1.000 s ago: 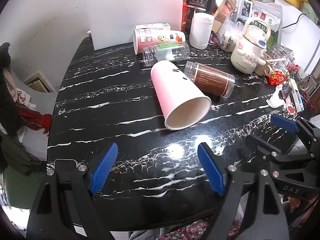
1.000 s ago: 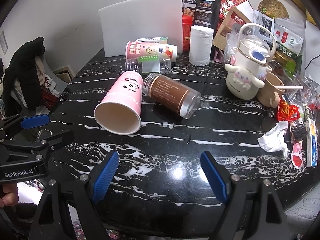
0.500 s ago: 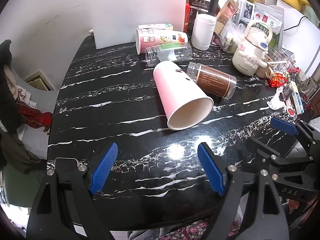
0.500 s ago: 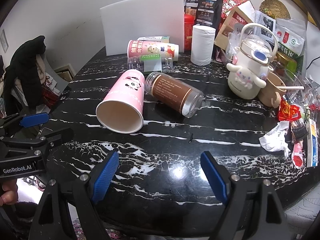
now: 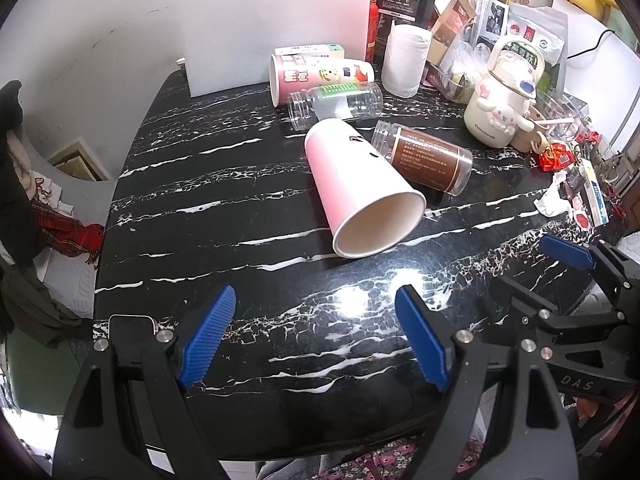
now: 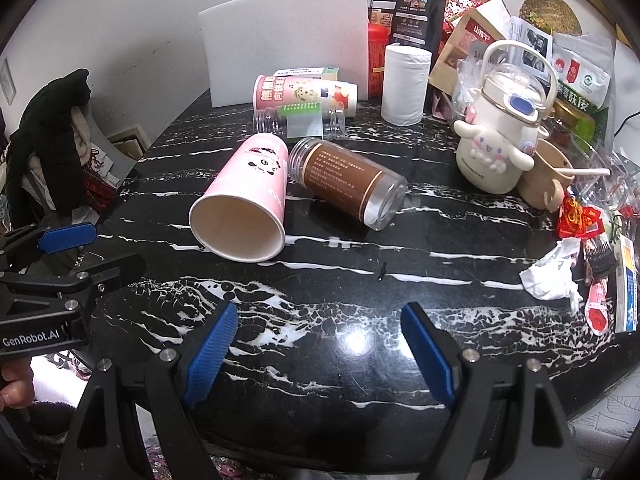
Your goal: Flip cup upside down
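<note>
A pink paper cup [image 5: 356, 184] lies on its side on the black marble table [image 5: 224, 208], its open mouth facing me; it also shows in the right wrist view [image 6: 248, 200]. My left gripper [image 5: 316, 340] is open and empty, above the table's near edge, short of the cup. My right gripper [image 6: 320, 356] is open and empty, near the front edge, to the right of the cup. Each gripper shows in the other's view: the right one [image 5: 568, 280] and the left one [image 6: 72, 256].
A brown-labelled clear jar [image 6: 348, 184] lies touching the cup's right side. A clear empty jar [image 6: 300, 120] and a printed pink cup [image 6: 304, 94] lie behind. A toilet roll [image 6: 406, 84], a white kettle [image 6: 500, 148], packets and a crumpled tissue [image 6: 552, 276] crowd the right.
Both grippers have moved slightly forward toward the cup, which looks a little nearer. The cup and jars have not moved. Both stay open.
</note>
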A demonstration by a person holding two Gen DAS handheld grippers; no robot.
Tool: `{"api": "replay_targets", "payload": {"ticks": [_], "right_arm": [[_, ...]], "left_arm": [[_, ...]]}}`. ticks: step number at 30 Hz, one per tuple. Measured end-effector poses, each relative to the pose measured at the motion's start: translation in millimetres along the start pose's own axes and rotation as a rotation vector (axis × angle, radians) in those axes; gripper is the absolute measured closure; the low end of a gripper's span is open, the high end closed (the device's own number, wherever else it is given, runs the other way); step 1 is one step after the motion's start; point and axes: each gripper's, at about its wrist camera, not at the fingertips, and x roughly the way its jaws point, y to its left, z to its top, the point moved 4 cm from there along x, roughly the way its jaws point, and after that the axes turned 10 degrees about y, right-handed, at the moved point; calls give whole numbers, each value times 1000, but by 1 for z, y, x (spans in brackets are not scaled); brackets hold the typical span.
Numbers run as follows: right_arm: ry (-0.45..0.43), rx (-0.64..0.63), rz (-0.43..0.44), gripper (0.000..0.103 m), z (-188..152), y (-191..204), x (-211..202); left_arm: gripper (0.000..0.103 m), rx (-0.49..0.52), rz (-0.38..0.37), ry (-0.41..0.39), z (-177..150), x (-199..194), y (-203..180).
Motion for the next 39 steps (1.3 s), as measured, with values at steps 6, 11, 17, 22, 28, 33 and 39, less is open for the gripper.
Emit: {"api": "replay_targets", "payload": {"ticks": [6,11,17,22,28,33,39], "right_arm": [[-1,-12,-6,19,3,-2,0],[-6,-29,-17,19,8,-4,-3],[-23,-57,-29,19,18,-7,-7],[-42,-82,-35,19,33,-12,-11],[-52,-126,-41,19,54,-20,-8],[-38,-164,-34,19,72,-27,5],[5,-215,-25,19,93,-34,29]], "left_arm": [[22,4,6,2,0,2,-4],[22,9,2,0,7,0,-11],[22,34,19,-5,23,-3,-18],[22,51,29,-4,40,-3,-24],[22,71,42,-1,66,4,-34],[22,71,47,11,86,16,-41],[22,51,48,23,108,32,-39]]}}
